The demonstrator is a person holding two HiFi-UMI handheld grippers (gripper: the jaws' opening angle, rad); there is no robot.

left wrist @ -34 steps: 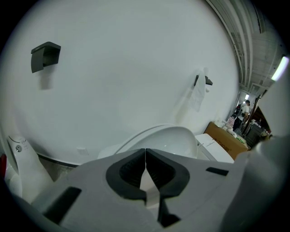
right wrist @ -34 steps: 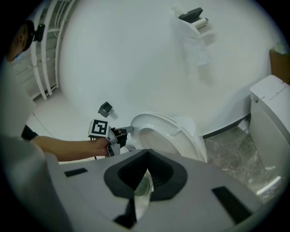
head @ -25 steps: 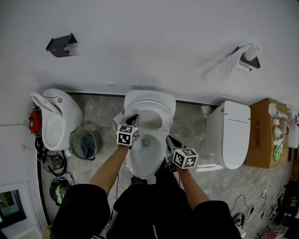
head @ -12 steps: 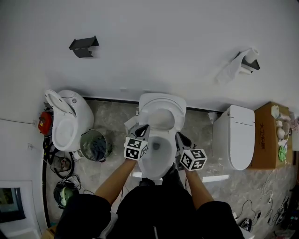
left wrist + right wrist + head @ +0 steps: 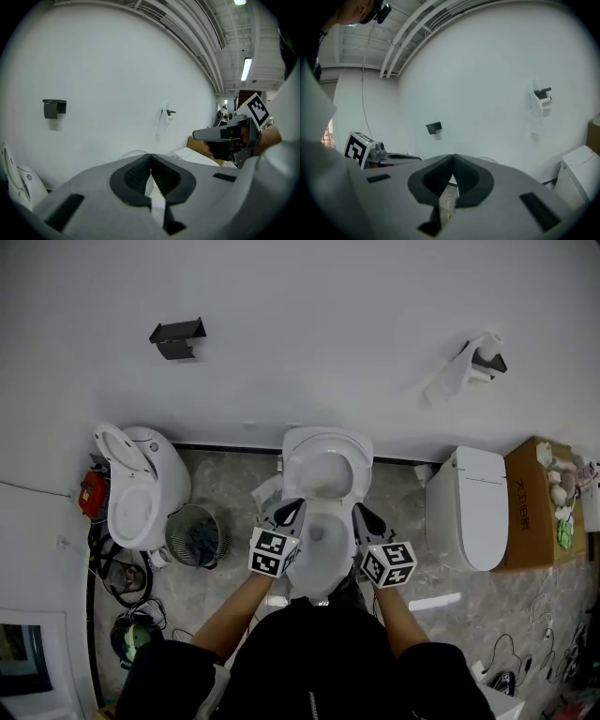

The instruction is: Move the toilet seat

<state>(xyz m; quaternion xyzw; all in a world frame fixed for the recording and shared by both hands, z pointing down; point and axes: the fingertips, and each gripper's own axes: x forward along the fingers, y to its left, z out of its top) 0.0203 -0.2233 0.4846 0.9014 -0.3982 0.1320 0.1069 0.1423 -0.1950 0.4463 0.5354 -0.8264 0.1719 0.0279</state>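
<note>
In the head view the middle white toilet (image 5: 322,442) stands against the wall, its seat ring (image 5: 349,457) looking tipped up at the back over the open bowl (image 5: 319,538). My left gripper (image 5: 296,507) hangs over the bowl's left rim and my right gripper (image 5: 360,510) over its right rim. Both are shut and hold nothing. In the left gripper view the left gripper (image 5: 150,156) has its pads pressed together and the right gripper (image 5: 201,135) shows beside it. The right gripper (image 5: 453,158) in its own view is likewise shut and empty.
Another toilet (image 5: 141,488) with its lid up stands at the left, beside a round waste basket (image 5: 194,536). A closed toilet (image 5: 469,507) and a cardboard box (image 5: 536,502) stand at the right. On the wall hang a dark bracket (image 5: 176,337) and a paper holder (image 5: 476,362).
Both grippers have risen from beside the bowl and now sit higher, closer to the camera. Both stayed shut. The head view has shifted, so the toilets sit further right in frame.
</note>
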